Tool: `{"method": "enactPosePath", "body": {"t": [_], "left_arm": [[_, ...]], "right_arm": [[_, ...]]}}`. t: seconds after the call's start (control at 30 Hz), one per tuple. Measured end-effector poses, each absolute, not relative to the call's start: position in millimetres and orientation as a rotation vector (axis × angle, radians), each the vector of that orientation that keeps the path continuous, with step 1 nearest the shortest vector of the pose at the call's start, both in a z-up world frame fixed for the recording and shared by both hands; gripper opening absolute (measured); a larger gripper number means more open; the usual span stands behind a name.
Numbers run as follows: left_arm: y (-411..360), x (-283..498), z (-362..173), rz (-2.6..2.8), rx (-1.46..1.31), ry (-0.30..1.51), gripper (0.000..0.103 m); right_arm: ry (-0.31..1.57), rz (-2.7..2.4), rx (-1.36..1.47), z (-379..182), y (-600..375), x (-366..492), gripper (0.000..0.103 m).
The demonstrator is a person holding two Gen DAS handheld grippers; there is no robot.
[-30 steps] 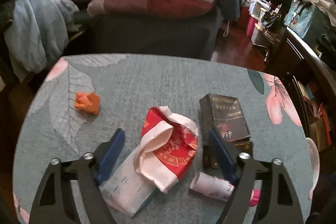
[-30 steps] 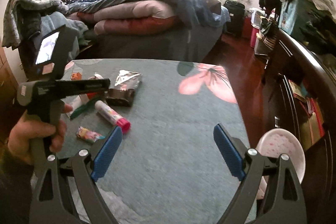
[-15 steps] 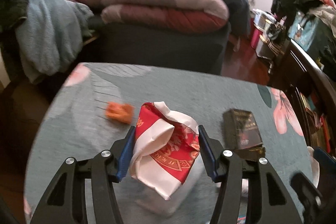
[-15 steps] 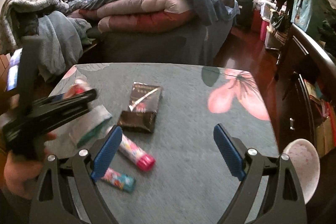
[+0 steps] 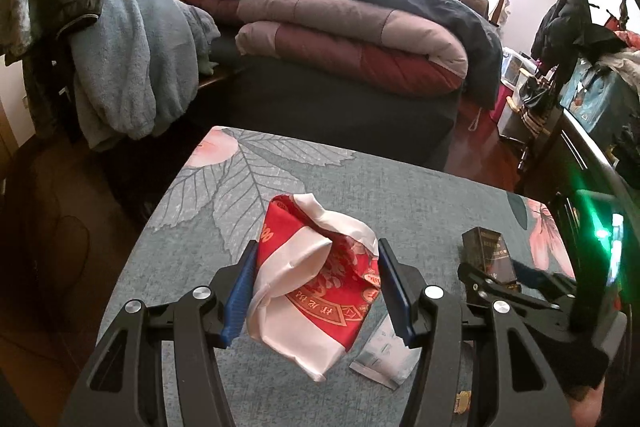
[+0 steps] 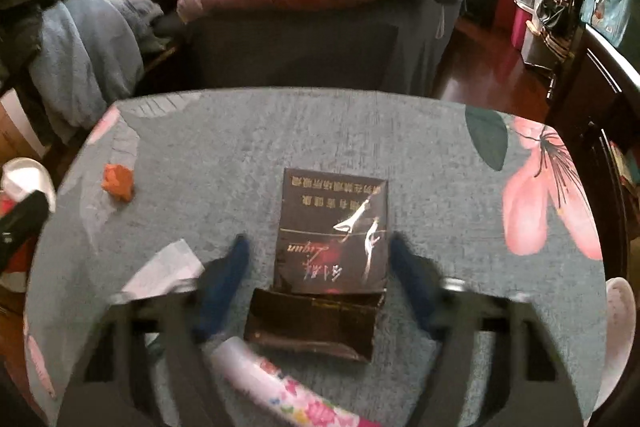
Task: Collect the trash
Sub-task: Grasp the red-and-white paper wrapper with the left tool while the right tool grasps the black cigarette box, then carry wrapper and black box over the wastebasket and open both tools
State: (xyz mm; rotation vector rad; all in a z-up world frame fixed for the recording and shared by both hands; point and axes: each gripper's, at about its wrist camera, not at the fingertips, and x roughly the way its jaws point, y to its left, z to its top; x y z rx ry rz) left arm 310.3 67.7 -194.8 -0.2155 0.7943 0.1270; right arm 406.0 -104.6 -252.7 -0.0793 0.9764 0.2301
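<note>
My left gripper [image 5: 316,267] is shut on a crumpled red and white bag [image 5: 316,283] and holds it above the table [image 5: 400,195]. A white wrapper [image 5: 384,355] lies under it. My right gripper [image 6: 316,255] is open, its blue fingers on either side of a dark cigarette pack [image 6: 334,235] with an open lid; it also shows in the left wrist view [image 5: 490,255]. An orange scrap [image 6: 118,183] lies at the left. A floral tube [image 6: 288,387] lies at the near edge. The white wrapper [image 6: 164,271] is beside my left finger.
The table has a grey-green floral cloth. A bed with folded quilts [image 5: 352,39] stands behind it. Clothes [image 5: 132,59] hang at the left. A dark cabinet [image 6: 600,115] runs along the right. A pale bowl [image 6: 620,327] sits below the table's right edge.
My left gripper has closed on the red and white bag and lifted it off the table. My right gripper has moved left and down over the cigarette pack.
</note>
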Motion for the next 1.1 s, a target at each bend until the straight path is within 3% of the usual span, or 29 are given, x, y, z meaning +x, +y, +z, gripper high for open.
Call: {"method": "enactPosePath", "body": {"t": [0.57,1.1], "left_arm": [[19,284,-164,0.055,-0.178,0.750,0.058],[-108,258,-146,-0.163,-0.121,0.737,0.058]], "right_arm": [[0.871,0.222,0.031,-201,-181,343,0.053],[0.762,0.110,0.143,-176,-301,242,0.054]]}}
